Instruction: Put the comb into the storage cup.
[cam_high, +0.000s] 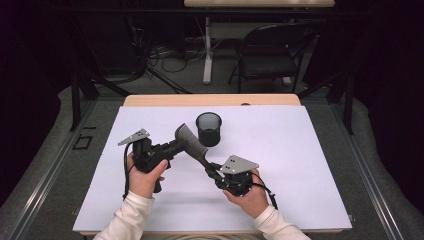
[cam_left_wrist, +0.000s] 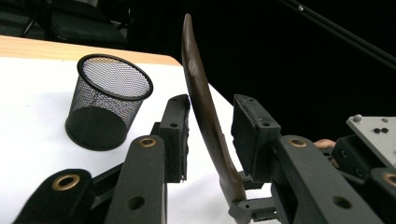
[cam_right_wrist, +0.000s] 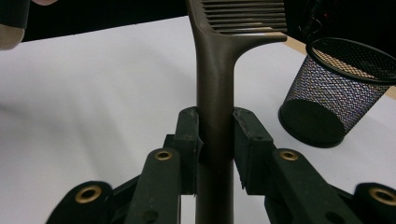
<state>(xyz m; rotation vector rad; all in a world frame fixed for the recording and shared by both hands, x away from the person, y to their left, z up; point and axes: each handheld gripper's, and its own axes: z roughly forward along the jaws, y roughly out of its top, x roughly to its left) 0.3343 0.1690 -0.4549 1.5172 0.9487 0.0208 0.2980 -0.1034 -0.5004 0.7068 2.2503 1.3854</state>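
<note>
The right gripper (cam_right_wrist: 215, 135) is clamped on the handle of a brown comb (cam_right_wrist: 215, 93), holding it up above the white table cover (cam_high: 300, 165). The comb's toothed end stands between the jaws of the left gripper (cam_left_wrist: 210, 135), which sit apart from it with a gap on each side. A black mesh cup (cam_high: 208, 128) stands just behind the comb.

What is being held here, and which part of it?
A brown comb. The right tool is shut on its handle. The left tool has the comb's toothed end between its open jaws, which are not yet pressing on it.
</note>
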